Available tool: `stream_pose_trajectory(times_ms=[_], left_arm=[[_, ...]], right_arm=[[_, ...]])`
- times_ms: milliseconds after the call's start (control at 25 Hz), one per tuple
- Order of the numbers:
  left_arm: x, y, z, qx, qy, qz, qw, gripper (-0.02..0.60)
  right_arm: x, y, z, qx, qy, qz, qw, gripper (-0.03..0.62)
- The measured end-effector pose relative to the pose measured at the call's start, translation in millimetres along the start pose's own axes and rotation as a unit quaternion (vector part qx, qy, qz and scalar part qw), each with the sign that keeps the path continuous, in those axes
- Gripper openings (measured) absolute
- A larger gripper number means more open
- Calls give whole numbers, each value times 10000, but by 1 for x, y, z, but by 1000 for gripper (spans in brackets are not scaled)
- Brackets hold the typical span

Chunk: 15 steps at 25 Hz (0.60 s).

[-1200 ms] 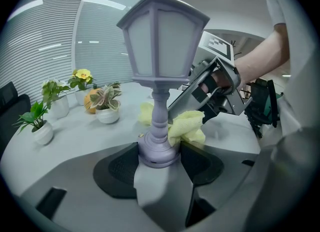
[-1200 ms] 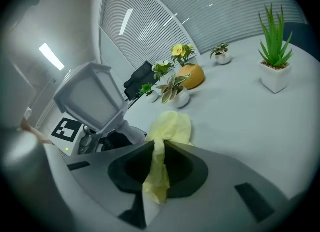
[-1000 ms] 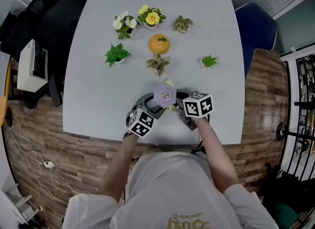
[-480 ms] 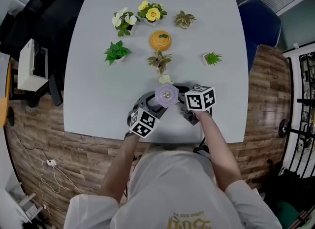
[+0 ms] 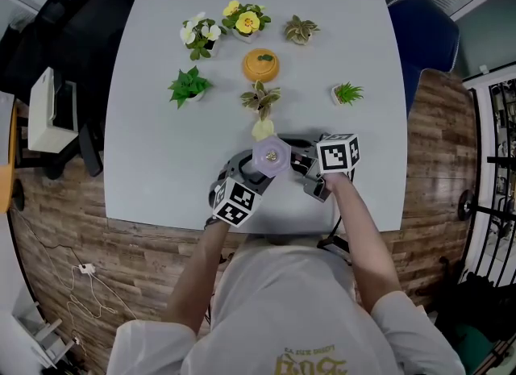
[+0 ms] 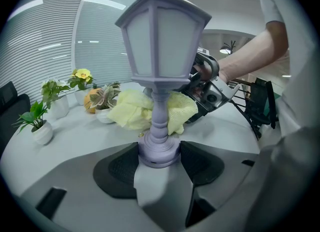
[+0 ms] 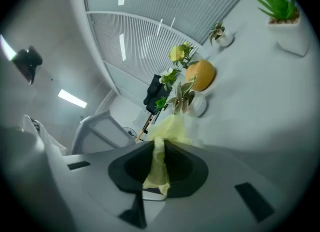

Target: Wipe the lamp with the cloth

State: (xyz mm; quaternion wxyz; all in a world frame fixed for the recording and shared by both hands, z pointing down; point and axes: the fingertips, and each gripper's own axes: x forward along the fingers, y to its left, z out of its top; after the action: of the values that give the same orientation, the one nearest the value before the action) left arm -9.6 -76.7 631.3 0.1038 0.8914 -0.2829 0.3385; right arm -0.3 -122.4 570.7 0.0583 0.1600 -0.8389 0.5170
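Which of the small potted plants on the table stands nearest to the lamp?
The variegated-leaf plant just on the near side of the orange object; only the yellow cloth lies between it and the lamp. The other plants stand farther off.

The person wears a pale grey, short-sleeved T-shirt (image 5: 282, 301) with yellow print (image 5: 305, 363) across the chest. The left gripper (image 6: 159, 156) and right gripper (image 7: 159, 168) have smooth grey bodies with rounded black pads (image 6: 117, 168). Each carries a white cube (image 5: 339, 154) bearing black square markers.
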Motion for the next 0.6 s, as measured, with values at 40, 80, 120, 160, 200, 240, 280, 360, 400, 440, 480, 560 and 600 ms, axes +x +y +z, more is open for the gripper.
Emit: stream_pose_trajectory(times_ms=[40,80,120,160,200,240,280,360,400,440,480,560,600], left_arm=[[0,0,0,-4,-2,-6,10000,265],[0,1,0,-9,-3,-13,10000,265],[1,1,0,-13,-3,-20,10000,265],[1,0,0,-16,-2,-26,10000,265],[1,0,0,-16,1,-28,10000,265],[0,0,0,-14,4,-26,10000,265],[0,-1,0,-12,7,-23,10000,265],[-1,-1,0,-3,14,-14,10000,265],[-1,-1,1,3,17,-9,10000,265],[-1,-1,1,10,17,-6,10000,265],[-1,-1,1,14,15,-3,10000,265],[0,0,0,17,13,-3,10000,265],[0,0,0,15,14,-4,10000,265]], right_arm=[[0,2,1,100,0,130,9999,66],[0,4,2,183,7,228,9996,66],[0,4,2,236,24,286,9993,66],[0,4,2,262,48,308,9992,66],[0,4,1,274,77,306,9991,66],[1,3,1,279,108,291,9991,66],[1,3,1,280,137,268,9992,66],[3,0,1,273,192,189,9993,66],[4,-1,1,266,221,143,9993,66],[5,-3,0,255,249,104,9993,66],[6,-4,0,241,276,77,9993,66],[9,-6,-1,219,327,29,9992,66],[11,-8,-1,203,353,-6,9992,66]])
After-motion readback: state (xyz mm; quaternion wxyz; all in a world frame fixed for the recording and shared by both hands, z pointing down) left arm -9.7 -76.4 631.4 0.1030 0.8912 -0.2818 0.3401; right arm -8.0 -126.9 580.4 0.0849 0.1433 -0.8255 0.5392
